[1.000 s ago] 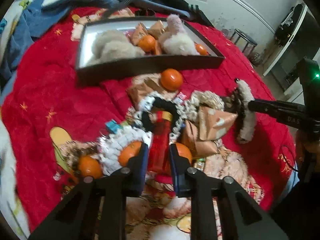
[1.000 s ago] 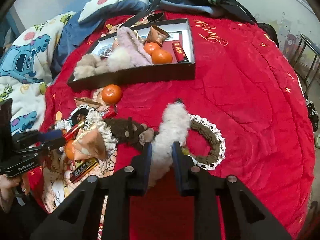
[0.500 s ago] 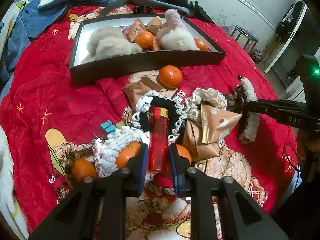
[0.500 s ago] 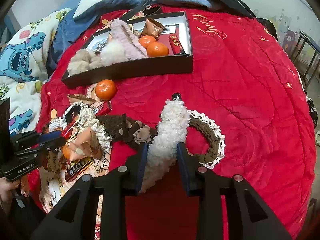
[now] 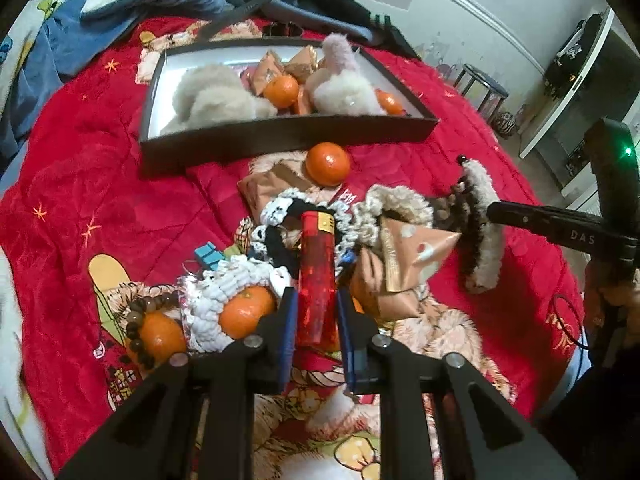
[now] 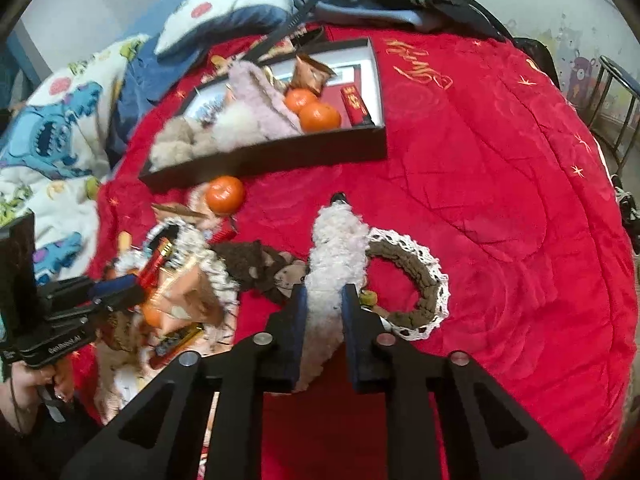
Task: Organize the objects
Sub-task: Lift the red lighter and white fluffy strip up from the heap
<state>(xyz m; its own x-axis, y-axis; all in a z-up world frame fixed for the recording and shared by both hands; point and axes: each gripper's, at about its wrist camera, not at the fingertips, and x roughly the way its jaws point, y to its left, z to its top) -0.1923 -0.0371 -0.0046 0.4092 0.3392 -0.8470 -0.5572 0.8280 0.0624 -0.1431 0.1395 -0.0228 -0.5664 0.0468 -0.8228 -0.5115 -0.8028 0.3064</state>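
Down on the red bedspread (image 6: 500, 160), the left gripper (image 5: 316, 316) has its jaws clamped on a red lighter (image 5: 317, 276), which points away over a heap of lace scrunchies, snack packets and tangerines. To its right, the right gripper (image 6: 324, 320) has its jaws clamped on a white fluffy hair clip (image 6: 336, 248); this lies across a brown lace-edged scrunchie (image 6: 428, 276), though whether it is lifted clear of the bed is hard to tell. At the far side sits a dark shallow box (image 5: 280, 136) holding plush toys, tangerines and packets. A loose tangerine (image 5: 328, 163) lies just in front of its near wall.
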